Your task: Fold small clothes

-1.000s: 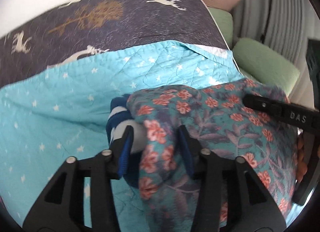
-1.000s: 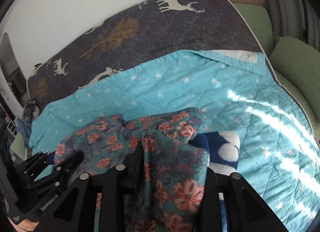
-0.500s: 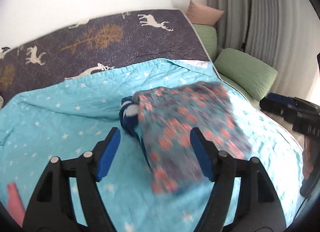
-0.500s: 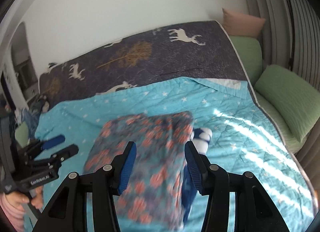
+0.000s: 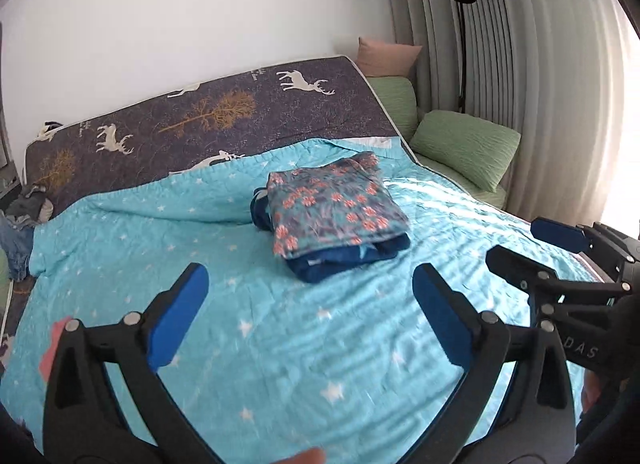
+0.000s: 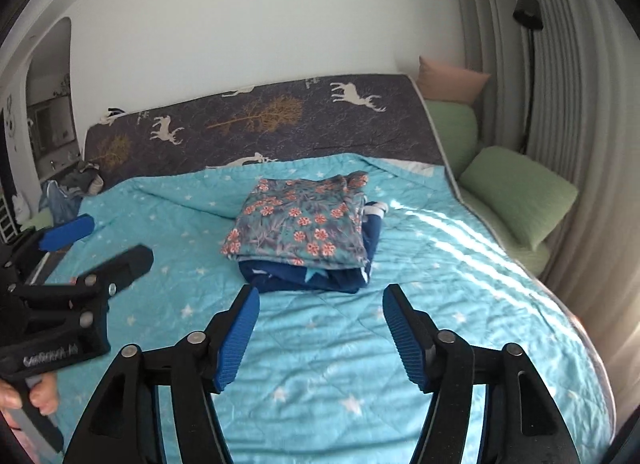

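Our left gripper and right gripper, both jaws just opening wide and empty, face the folded floral-print cloth stacked on navy clothes. Only our right view shows a white-striped navy cuff behind the stack.

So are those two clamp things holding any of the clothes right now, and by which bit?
Nothing is held. The left hand-held gripper and right hand-held gripper have both just been opening, with nothing between their pads; the folded floral garment lies on the blue quilt.

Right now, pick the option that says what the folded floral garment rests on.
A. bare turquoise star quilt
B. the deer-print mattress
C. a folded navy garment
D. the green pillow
C: the folded floral garment lies on top of a folded navy garment, whose edges show beneath it, on the turquoise star quilt.
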The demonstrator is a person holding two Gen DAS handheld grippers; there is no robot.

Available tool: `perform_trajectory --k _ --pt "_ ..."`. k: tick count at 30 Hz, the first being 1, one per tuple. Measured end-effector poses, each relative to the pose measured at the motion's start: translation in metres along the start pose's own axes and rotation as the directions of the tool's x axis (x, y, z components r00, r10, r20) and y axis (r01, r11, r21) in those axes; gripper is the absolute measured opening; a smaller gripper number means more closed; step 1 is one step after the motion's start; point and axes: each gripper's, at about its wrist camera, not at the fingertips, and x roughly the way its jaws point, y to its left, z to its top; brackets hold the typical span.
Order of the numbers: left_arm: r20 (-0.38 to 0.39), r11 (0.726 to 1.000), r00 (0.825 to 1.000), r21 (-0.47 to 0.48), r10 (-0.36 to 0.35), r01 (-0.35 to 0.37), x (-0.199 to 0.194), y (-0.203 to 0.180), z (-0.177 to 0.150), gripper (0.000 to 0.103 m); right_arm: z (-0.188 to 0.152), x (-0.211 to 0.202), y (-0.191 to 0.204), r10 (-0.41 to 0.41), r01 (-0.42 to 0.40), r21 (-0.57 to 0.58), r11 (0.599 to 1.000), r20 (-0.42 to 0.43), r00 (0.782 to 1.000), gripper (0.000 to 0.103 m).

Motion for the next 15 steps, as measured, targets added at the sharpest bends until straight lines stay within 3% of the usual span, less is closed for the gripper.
perform_trajectory --k 7,11,15 --pt "-0.017 0.999 1.0 -0.048 0.012 -0.013 -0.029 0.001 -0.026 0.101 -0.017 -0.024 0.006 0.002 -0.001 0.019 1.0 -0.02 1.0 0.071" --pt "-0.016 0.998 0.998 -0.021 0.061 -0.062 -0.04 0.002 -0.033 0.101 -0.024 -0.033 0.014 -0.006 0.006 0.004 1.0 -0.013 1.0 0.071" --pt "-0.017 0.998 0.998 -0.021 0.06 -0.06 -0.044 0.004 -0.035 0.102 -0.027 -0.038 0.018 -0.006 0.006 0.001 1.0 -0.009 1.0 0.071"
